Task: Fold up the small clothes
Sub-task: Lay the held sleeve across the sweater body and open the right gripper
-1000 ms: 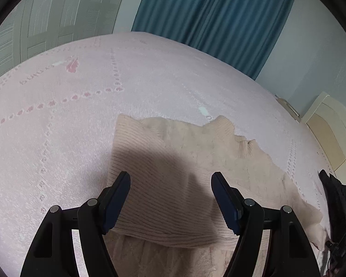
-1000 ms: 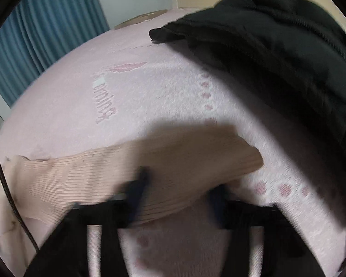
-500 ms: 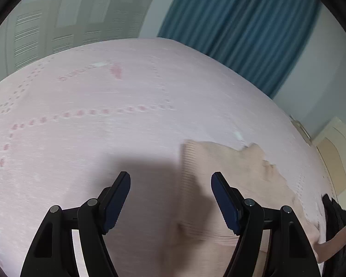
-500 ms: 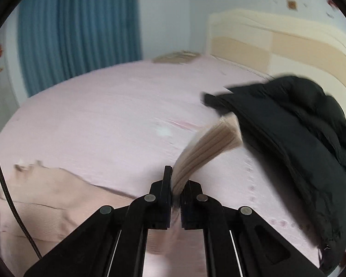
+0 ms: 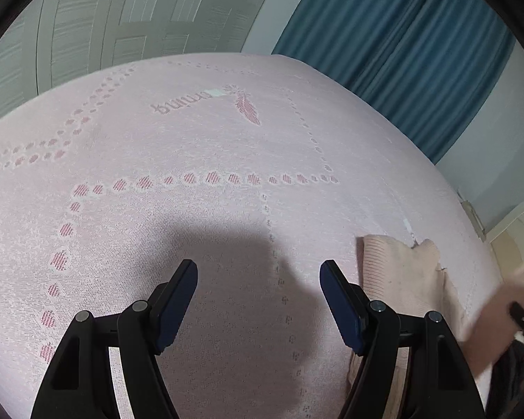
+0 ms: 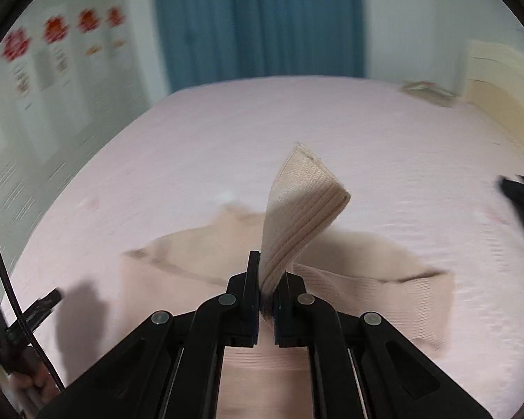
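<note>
Beige ribbed sweater [image 6: 297, 314] sleeve clamped in right gripper [image 6: 266, 279], lifted over pink bedspread [image 5: 192, 209]; left gripper [image 5: 258, 300] apart, empty.

A pink bedspread [image 5: 227, 146] is spread over the bed, patterned with dotted lines and a woven feather [image 5: 248, 110]. Blue curtains [image 5: 401, 35] are hung behind it, beside a grey-green wardrobe [image 5: 104, 24]. Red flower stickers [image 6: 56, 31] are seen on a wall, blurred.

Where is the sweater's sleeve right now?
In the right wrist view the sleeve stands centre frame, pinched in the right gripper, lifted above the sweater's body on the pink bed.
</note>
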